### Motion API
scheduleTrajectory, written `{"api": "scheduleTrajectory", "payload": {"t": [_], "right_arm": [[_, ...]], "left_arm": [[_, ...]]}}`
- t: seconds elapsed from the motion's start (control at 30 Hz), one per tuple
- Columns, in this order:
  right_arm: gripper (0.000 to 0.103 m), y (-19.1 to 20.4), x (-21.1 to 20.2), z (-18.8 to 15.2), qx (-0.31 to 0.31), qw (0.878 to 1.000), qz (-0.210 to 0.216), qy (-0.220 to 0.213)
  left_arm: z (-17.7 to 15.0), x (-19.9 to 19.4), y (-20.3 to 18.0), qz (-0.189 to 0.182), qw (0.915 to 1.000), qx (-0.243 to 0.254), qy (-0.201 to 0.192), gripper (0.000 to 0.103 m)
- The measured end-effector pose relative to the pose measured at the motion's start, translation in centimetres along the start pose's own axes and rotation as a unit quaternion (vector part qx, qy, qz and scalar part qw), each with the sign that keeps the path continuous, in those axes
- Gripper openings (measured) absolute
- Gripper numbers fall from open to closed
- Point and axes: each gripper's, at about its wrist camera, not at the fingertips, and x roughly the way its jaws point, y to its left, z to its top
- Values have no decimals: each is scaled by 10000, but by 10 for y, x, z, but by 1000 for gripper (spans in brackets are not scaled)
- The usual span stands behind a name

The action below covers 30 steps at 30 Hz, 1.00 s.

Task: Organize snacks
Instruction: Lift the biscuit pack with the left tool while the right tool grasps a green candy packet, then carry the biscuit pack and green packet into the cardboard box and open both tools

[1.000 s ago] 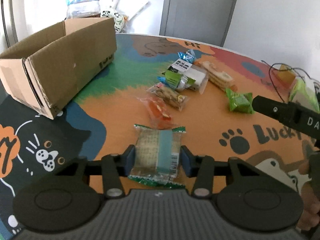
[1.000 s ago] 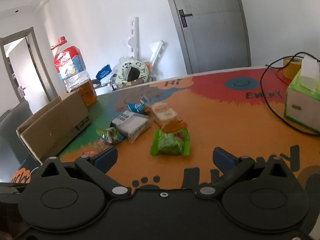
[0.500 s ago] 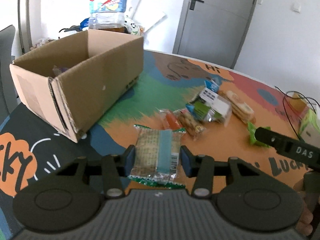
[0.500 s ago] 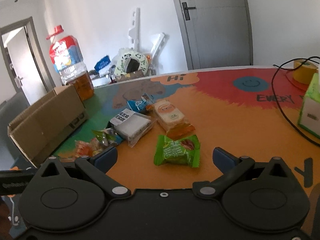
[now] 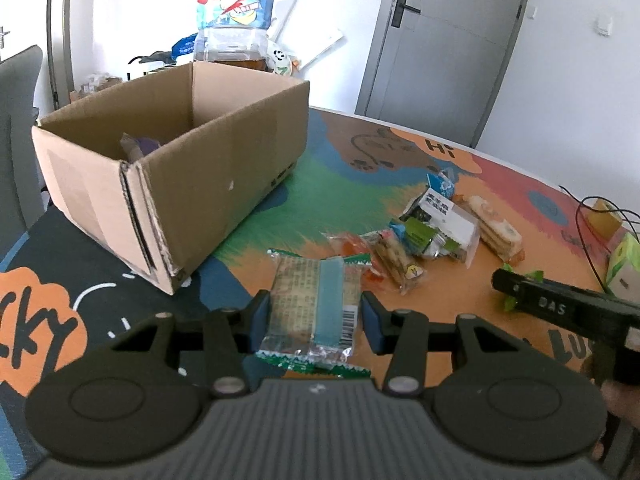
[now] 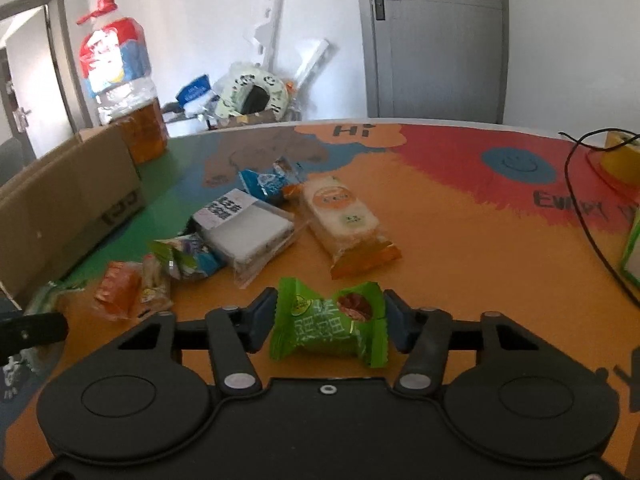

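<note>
The cracker packet [image 5: 314, 312] is clamped by the downward-tilted left gripper [image 5: 312, 316]; the right gripper [image 6: 330, 326], angled down, is closing around the green snack [image 6: 330, 326].

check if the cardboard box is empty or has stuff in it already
Not empty. The open-topped cardboard box shows at least one purplish wrapped item against its inner wall; how much more lies inside cannot be told.
</note>
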Motion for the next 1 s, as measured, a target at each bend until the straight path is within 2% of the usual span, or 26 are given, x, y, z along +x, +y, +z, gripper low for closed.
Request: {"api": "scheduleTrajectory", "payload": {"t": [0.07,0.17,0.6,1.0], "right_arm": [[37,-2,-7,0,64,9999,98,-73],[34,-3,-14,0,106,9996,219,-148],[32,12,-53,19,175,9957,599,-677],[32,55,-76,46,-129,9902,946,-1019]], "left_arm": [[1,-5,1,-17,10000,-10,-38,47],[4,-13,3,-49,9999,-10,-126,47],[30,-57,3,-240,9977,136,-625,47],[59,-87,28,-279,9949,29,-967,47]]}}
